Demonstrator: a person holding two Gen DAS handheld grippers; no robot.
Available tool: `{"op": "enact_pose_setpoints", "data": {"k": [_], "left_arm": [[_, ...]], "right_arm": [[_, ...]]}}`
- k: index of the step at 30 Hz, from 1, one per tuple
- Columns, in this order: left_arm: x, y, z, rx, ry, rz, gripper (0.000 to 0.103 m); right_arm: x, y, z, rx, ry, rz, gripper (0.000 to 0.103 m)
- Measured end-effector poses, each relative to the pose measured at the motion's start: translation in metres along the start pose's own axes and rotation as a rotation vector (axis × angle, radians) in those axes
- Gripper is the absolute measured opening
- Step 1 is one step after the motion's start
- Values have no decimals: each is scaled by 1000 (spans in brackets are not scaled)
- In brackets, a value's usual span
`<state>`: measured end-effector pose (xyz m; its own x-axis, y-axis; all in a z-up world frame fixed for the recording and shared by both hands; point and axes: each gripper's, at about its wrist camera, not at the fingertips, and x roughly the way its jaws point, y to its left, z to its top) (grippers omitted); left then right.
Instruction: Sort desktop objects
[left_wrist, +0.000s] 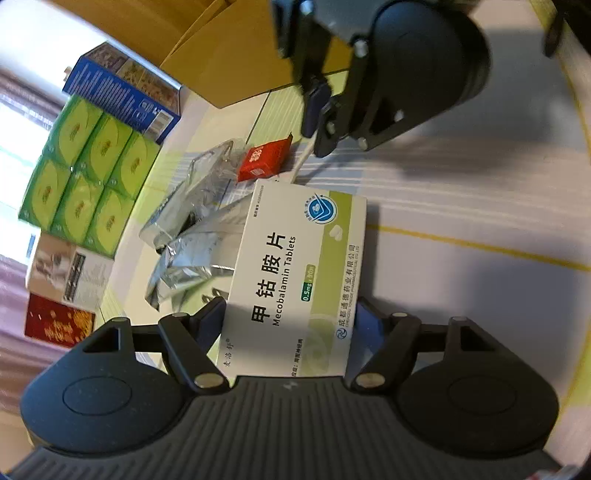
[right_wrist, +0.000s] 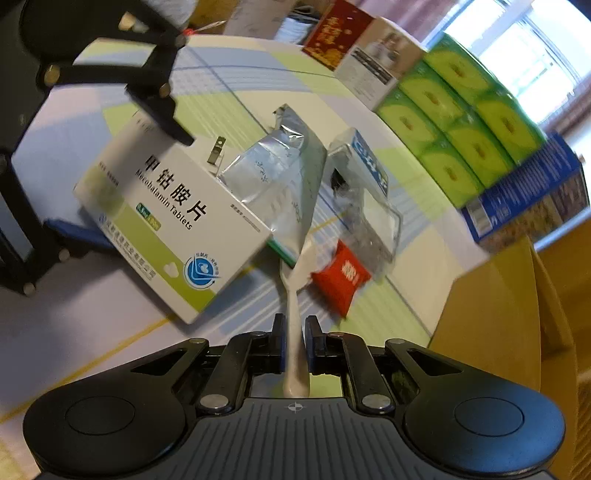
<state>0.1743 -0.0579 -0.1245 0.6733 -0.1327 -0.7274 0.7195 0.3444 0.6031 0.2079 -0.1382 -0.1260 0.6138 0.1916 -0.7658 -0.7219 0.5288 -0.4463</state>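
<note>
My left gripper (left_wrist: 291, 317) pinches the near end of the pill box (left_wrist: 295, 273), its length pointing straight ahead. My right gripper (right_wrist: 294, 326) clamps a white spoon (right_wrist: 295, 295) by its handle, bowl forward under a foil pouch (right_wrist: 280, 177); a red packet (right_wrist: 341, 275) lies just beside it.

I read on the white box (left_wrist: 295, 273) in my left gripper (left_wrist: 291, 325): "甲钴胺片", "Mecobalamin Tablets", "0.5mg". Other packages' print is not legible.

Black ribbed tool (right_wrist: 294, 332), silver pivot screws
</note>
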Motion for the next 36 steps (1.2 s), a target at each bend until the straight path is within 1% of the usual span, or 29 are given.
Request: {"op": "enact_pose_setpoints", "data": {"k": [8, 10, 14, 19, 26, 31, 36], "left_arm": [[-24, -6, -1, -145, 21, -25, 69], [-30, -6, -1, -192, 23, -42, 69], [-37, -4, -3, -289, 23, -63, 68], [-45, 1, -5, -397, 14, -78, 68], [-54, 10, -12, -560, 16, -99, 68], [-64, 14, -16, -660, 18, -101, 68], [-75, 11, -15, -733, 18, -101, 68]], "right_arm": [[-41, 10, -20, 160, -12, 33, 1], [-48, 8, -28, 228, -7, 55, 1], [-59, 0, -39, 335, -17, 69, 1], [-74, 3, -45, 356, -47, 43, 1], [-88, 4, -52, 408, -78, 30, 1], [-101, 3, -55, 470, -102, 20, 1], [-119, 4, -58, 518, -126, 13, 1]]}}
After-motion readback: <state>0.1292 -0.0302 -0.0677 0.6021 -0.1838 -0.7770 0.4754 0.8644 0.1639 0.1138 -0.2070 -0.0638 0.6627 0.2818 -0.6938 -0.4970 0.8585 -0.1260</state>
